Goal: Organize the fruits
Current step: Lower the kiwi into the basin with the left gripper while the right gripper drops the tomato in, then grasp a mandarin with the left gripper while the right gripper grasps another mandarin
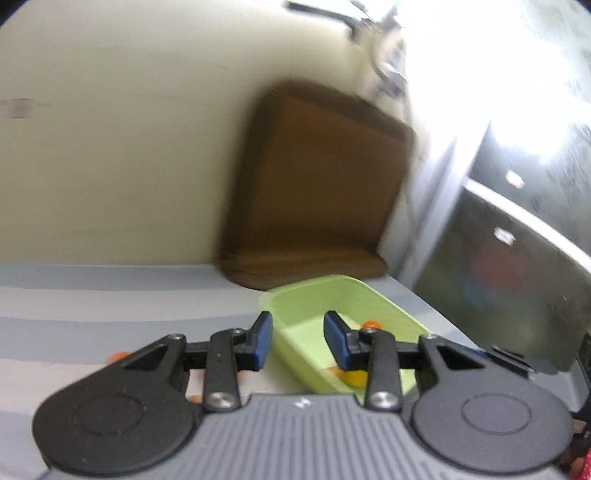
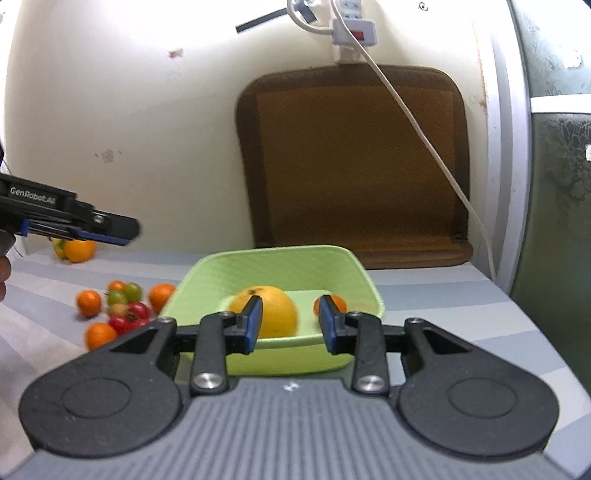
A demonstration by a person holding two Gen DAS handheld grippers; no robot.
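A light green tray stands on the striped table and holds a large orange and a small mandarin. My right gripper hovers at the tray's near rim, open, with nothing between its blue pads. Left of the tray lie several loose fruits: mandarins, red cherry tomatoes and green ones. My left gripper hangs above them at the far left. In the left wrist view, the left gripper is open and empty, pointing at the tray, with a yellow-orange fruit showing below its right finger.
An orange and a yellow-green fruit sit by the wall at the back left. A brown mat leans on the wall behind the tray. A white cable hangs from a power strip. A dark cabinet bounds the right.
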